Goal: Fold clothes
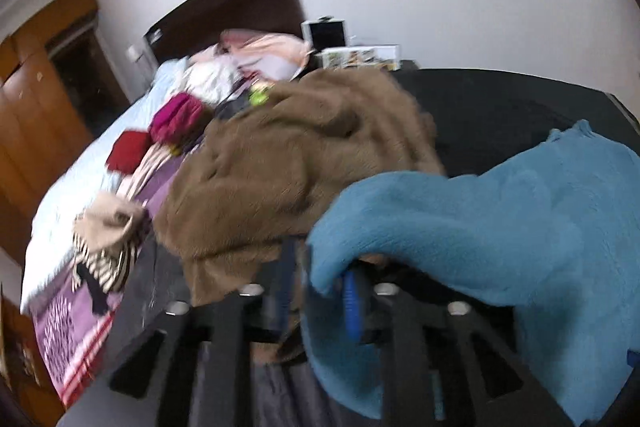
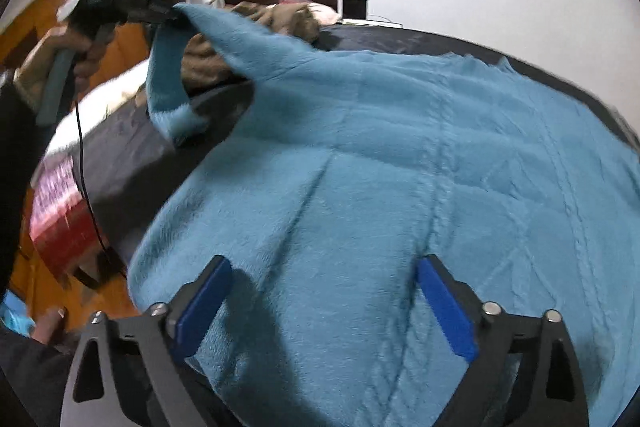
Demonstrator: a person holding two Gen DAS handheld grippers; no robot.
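Blue fleece garment (image 2: 400,155): spread over a dark cover (image 2: 420,45) on the bed, cable pattern up, one sleeve lifted off at its left edge. Far left, wooden wardrobe (image 1: 36,99) against the wall. Next, bed with pale sheet (image 1: 68,195) bearing a striped item (image 1: 108,263), a red folded piece (image 1: 128,151) and a magenta one (image 1: 178,115). Left hand (image 2: 60,51) grips the handle of the left gripper (image 2: 172,13), raised above the bed; the sleeve end is draped over its fingers, and whether the pads press on the cloth cannot be told. Centre, brown fleece garment (image 1: 296,155) heaped just beside the blue one, dark headboard (image 1: 236,7) behind. Right gripper (image 2: 320,307): jaws wide apart over the garment's near hem, nothing clamped between the blue pads (image 2: 444,311).
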